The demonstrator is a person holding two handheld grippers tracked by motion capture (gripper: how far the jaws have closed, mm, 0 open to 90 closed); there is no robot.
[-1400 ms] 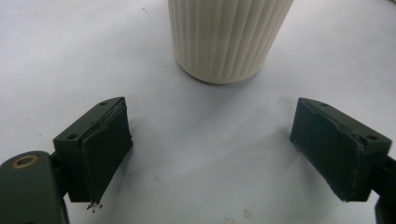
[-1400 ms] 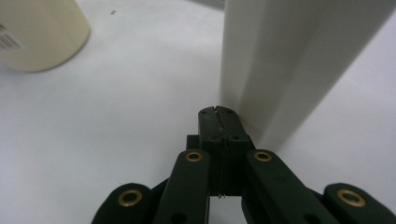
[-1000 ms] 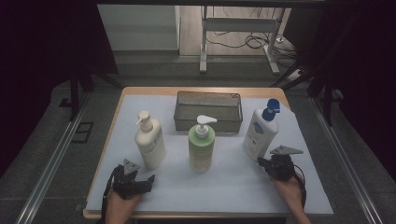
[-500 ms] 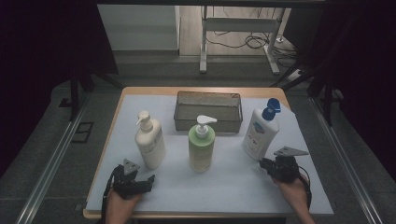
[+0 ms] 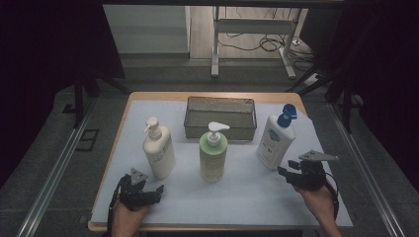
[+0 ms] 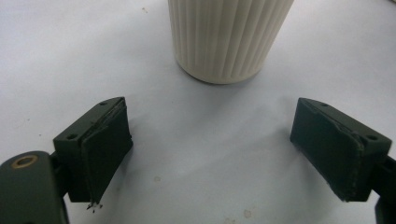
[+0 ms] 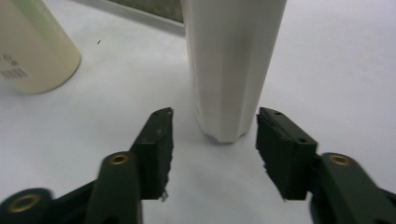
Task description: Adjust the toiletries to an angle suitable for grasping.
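right tongs (image 5: pixel 285 171) sit at the near right of the bench (image 5: pixel 148 97), and their jaws have just been opening; in the right gripper view they stand apart with nothing pinched, the foot of the white bottle with the blue cap (image 7: pixel 232 65) just beyond their tips. from the high view that bottle (image 5: pixel 274 139) stands upright at the right side of the white sheet (image 5: pixel 247 192), just left and a little far of the tongs, near but apart from them.

over to the left tongs (image 5: pixel 157 189) at the near left: jaws spread wide, nothing between them. in the left gripper view the ribbed cream bottle (image 6: pixel 227 37) stands ahead of the gap, clear of both pads. from the high view it is the cream pump bottle (image 5: pixel 158 149), upright, just far of the left tongs.

between the two hands stands the green pump bottle (image 5: pixel 213 153), upright in the middle of the sheet, well apart from either set of tongs; its pale side shows at the left edge of the right gripper view. behind it, at the far side of the bench, lies the wire mesh basket (image 5: pixel 220 103), with nothing visible inside. the green bottle stands right in front of the basket's near wall; the white bottle is just right of the basket's near right corner, the cream one left of it.

nothing lies between the right tongs and the white bottle, nor between the left tongs and the cream bottle. beyond the bench, a metal frame (image 5: pixel 252 24) and cables (image 5: pixel 257 45) on the floor.
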